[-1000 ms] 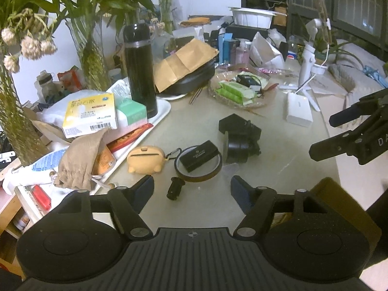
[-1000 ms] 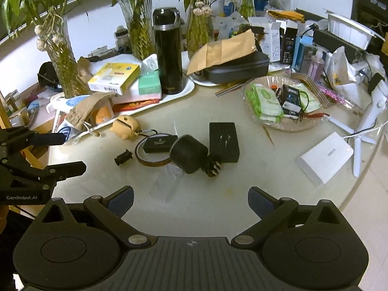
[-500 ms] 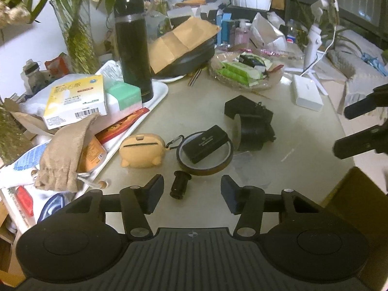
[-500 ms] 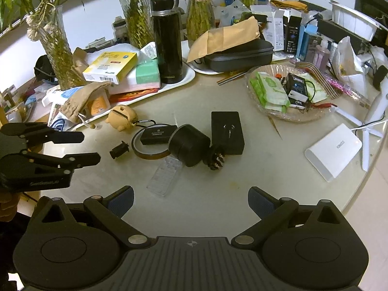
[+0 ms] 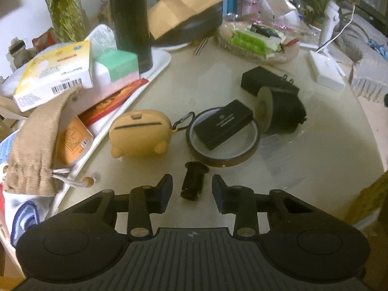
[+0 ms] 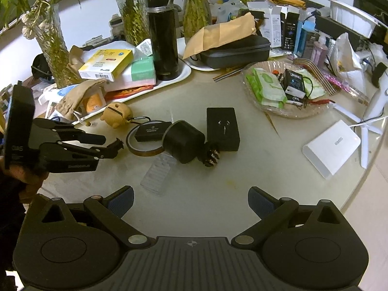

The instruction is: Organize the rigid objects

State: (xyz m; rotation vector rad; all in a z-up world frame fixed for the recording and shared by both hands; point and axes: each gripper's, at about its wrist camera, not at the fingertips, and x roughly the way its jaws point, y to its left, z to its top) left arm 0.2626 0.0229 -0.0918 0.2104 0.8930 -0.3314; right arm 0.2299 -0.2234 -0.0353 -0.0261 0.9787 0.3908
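A small black cylindrical part point(image 5: 193, 181) lies on the pale table between the fingers of my left gripper point(image 5: 192, 189), which is open around it without touching; in the right wrist view the left gripper point(image 6: 106, 144) hides most of it. Beyond lie a tan pig-shaped case point(image 5: 139, 137), a brown tape ring point(image 5: 223, 139) with a flat black box point(image 5: 223, 127) on it, a black cylinder point(image 6: 183, 141) and a black adapter block point(image 6: 222, 128). My right gripper point(image 6: 191, 200) is open and empty above the table's front part.
A white tray point(image 6: 184, 74) at the back left holds a black flask point(image 6: 163, 35) and boxes. A glass dish point(image 6: 286, 111) of packets stands at the back right, a white power bank point(image 6: 331, 148) near the right edge. A clear plastic piece point(image 6: 158, 174) lies mid-table.
My left gripper has moved forward and down until its fingers flank the small black part, and the fingers have narrowed. The right gripper has barely moved.
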